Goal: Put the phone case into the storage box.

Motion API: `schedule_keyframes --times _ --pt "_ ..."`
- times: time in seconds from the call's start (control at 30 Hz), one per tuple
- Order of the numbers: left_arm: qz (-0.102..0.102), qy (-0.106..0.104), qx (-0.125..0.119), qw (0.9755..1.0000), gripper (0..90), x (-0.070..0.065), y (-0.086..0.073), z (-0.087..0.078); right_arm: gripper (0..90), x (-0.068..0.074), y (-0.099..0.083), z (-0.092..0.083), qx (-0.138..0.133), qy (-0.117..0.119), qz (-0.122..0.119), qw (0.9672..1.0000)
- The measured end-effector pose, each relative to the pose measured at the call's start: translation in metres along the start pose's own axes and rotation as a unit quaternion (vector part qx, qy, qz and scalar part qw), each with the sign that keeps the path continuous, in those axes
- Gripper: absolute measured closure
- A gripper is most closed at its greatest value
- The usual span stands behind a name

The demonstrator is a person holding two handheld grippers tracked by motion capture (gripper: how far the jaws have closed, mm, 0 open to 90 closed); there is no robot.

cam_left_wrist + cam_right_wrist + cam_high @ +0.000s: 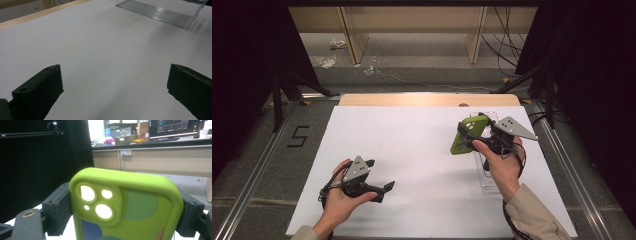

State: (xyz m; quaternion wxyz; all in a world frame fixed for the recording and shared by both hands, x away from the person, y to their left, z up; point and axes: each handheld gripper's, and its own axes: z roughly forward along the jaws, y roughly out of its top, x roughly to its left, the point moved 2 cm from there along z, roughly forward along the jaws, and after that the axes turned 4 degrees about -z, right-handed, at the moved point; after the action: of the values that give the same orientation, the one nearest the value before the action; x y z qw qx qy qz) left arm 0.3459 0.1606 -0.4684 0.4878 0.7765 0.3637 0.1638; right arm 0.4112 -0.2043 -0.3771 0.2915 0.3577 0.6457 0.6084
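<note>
So, right gripper clamped on a lime-green phone case, jaws pressing its two long edges from either side. Held up off the white table sheet, tilted, over the right half. From the right gripper view, camera-cutout end of the case poking up past the jaw tips, back face toward the lens, black jaws hugging it left and right. Sitting squarely between the jaws, not beside them.

Directly under and just behind that hand, a clear plastic stand lying on the sheet; also visible at the far top of the left gripper view as a ribbed transparent slab.

Left gripper down low near the front left of the sheet, well apart from the case, jaws spread wide with nothing but bare white surface between them.
</note>
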Motion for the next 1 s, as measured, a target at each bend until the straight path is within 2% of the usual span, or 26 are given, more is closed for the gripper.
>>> schedule_keyframes --times 1.0 --pt "-0.001 -0.001 -0.003 1.0 0.0 0.0 0.001 0.0 18.6 -0.015 0.005 -0.005 -0.007 -0.023 0.001 0.9997"
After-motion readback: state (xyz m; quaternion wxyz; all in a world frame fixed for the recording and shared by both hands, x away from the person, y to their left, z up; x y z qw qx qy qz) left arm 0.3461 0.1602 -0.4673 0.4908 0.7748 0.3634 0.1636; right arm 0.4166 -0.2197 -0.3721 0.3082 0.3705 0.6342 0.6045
